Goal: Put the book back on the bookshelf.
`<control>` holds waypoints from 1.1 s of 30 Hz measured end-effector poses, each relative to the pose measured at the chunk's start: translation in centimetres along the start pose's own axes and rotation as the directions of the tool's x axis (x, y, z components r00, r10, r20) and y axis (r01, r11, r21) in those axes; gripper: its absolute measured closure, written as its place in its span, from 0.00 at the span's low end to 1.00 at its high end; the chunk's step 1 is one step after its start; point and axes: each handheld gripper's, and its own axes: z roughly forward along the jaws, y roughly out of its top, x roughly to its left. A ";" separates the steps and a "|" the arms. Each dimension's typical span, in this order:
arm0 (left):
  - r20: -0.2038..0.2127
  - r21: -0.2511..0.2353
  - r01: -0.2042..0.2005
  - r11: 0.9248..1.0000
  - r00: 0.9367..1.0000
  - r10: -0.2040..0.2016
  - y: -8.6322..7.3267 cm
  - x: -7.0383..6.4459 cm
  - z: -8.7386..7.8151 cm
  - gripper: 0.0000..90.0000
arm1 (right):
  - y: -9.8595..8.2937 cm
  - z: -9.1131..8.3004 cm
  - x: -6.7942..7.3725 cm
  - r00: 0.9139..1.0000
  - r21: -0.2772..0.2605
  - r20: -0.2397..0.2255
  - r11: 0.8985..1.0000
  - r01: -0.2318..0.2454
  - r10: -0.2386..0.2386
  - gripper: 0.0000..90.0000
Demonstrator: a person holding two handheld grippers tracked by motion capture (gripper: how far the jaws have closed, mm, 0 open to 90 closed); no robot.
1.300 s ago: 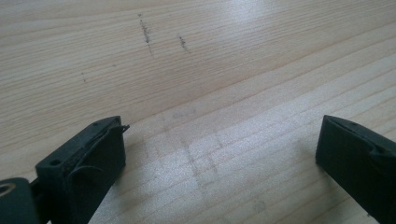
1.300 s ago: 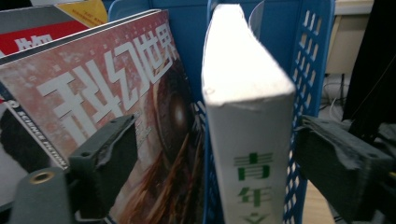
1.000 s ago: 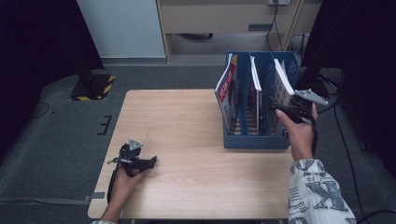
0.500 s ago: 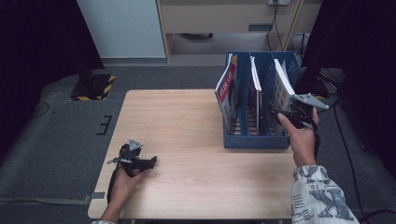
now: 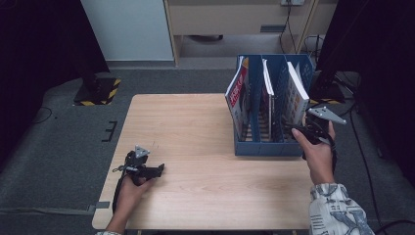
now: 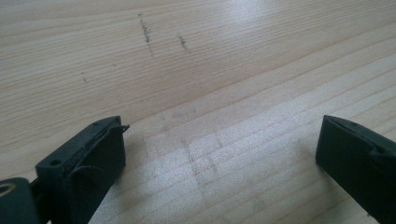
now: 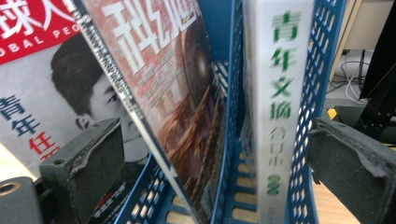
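**Blue rack approached, both jaws open**

Blue magazine rack (image 5: 268,142) stands at the table's (image 5: 195,127) right side, magazines upright in its slots. Right gripper (image 5: 299,131) sits just beside the rack's right end, jaws spread wide and empty; the white magazine (image 7: 279,102) and its slot wall lie between them, unclamped. Left gripper (image 5: 159,170) rests on the table, well apart, jaws wide, holding nothing.
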 end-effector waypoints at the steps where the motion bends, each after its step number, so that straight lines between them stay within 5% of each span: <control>1: 0.000 0.000 0.000 1.000 1.000 0.000 0.0 0.0 0.0 0.01 | -0.1 -0.1 0.1 1.000 0.003 -0.001 1.000 0.001 -0.001 0.05; 20: 0.000 0.000 0.000 1.000 1.000 0.000 0.0 0.0 0.0 0.01 | -3.1 -1.7 0.8 1.000 0.052 -0.027 0.999 0.003 -0.002 0.05; 33: 0.000 0.000 0.000 1.000 1.000 0.000 0.0 0.0 0.0 0.01 | -4.6 -2.1 3.1 0.996 0.092 -0.088 0.996 0.017 -0.009 0.06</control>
